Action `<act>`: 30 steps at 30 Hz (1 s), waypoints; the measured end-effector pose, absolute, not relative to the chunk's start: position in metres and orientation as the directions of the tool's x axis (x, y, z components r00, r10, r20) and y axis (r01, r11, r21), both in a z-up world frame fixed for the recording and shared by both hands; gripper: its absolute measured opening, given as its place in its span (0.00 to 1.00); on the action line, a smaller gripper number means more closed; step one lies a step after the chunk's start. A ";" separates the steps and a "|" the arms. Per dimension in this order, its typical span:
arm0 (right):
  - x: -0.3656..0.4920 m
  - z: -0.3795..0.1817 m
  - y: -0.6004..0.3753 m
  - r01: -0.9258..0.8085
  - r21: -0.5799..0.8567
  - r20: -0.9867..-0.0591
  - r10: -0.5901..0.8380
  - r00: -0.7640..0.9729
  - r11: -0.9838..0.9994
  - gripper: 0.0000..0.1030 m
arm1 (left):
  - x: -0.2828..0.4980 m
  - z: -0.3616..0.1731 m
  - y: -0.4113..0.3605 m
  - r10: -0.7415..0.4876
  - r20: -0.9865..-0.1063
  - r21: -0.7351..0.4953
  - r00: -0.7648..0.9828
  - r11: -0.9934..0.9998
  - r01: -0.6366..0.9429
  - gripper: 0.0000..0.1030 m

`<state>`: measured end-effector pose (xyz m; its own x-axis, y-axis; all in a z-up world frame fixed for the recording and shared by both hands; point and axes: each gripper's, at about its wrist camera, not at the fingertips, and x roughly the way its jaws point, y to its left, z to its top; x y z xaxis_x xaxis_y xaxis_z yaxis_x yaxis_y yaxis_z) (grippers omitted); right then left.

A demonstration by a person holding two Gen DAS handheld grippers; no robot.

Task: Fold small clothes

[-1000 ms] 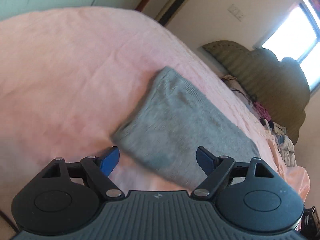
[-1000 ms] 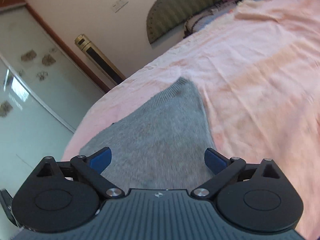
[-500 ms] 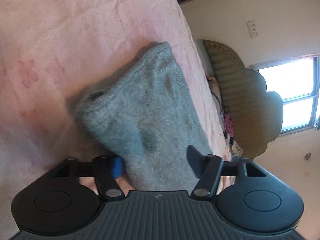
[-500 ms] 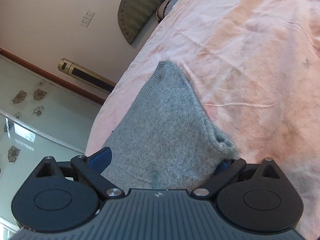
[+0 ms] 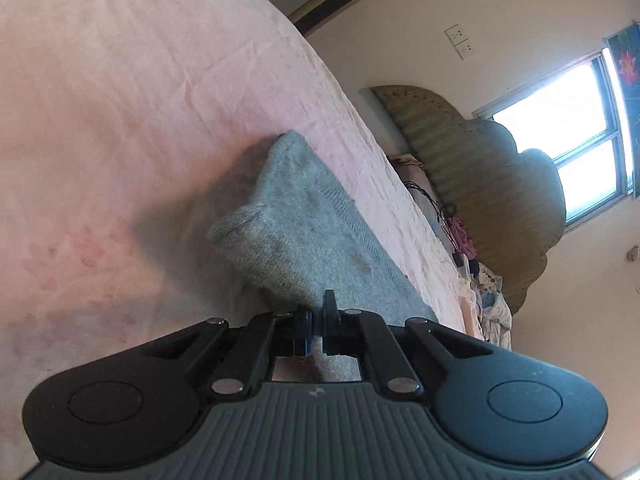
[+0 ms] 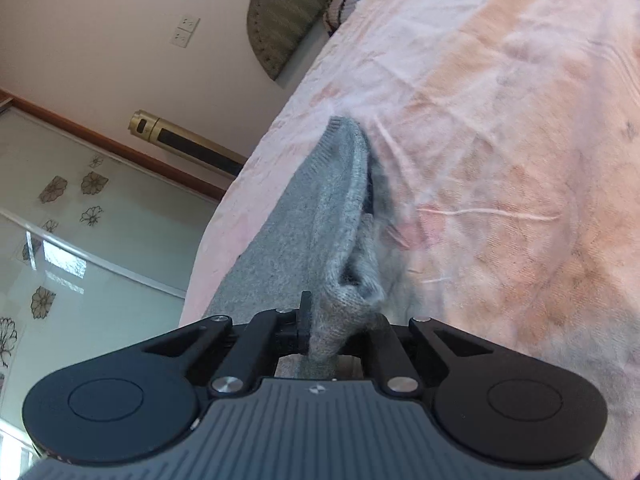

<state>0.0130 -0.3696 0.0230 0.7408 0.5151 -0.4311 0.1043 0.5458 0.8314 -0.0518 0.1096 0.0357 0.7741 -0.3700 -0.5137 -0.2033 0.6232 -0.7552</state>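
A grey knitted garment (image 5: 320, 236) lies on a pink bedspread (image 5: 120, 120). My left gripper (image 5: 318, 320) is shut on its near edge, and the cloth rises in a fold toward the jaws. In the right wrist view the same grey garment (image 6: 320, 232) is bunched up and lifted off the bedspread (image 6: 500, 140). My right gripper (image 6: 332, 332) is shut on its near corner, with knit pinched between the jaws. The far end of the garment rests on the bed.
A padded headboard (image 5: 500, 184) and a pile of clothes (image 5: 488, 304) are at the head of the bed. A window (image 5: 568, 128) is beyond. A gold standing unit (image 6: 188, 144) and a glass wardrobe door (image 6: 80, 240) stand beside the bed.
Both grippers went from open, over the flat garment, to shut on its near edge. The grey cloth is now bunched and raised at both grips.
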 end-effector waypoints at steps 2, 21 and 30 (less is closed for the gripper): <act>-0.004 0.029 -0.372 0.094 0.849 -0.416 0.547 0.727 0.520 0.11 | -0.064 0.033 0.123 -0.360 -0.536 -0.742 0.764 0.633 -0.222 0.03; 0.099 0.064 -0.304 -0.053 0.472 -0.572 0.352 0.741 0.880 0.70 | 0.054 0.060 -0.017 -0.097 -0.554 0.028 0.827 0.990 0.135 0.93; 0.149 0.016 -0.268 -0.100 0.101 -0.639 0.142 0.756 0.990 0.85 | 0.081 0.010 -0.002 -0.056 -0.663 0.006 0.747 0.997 0.080 0.99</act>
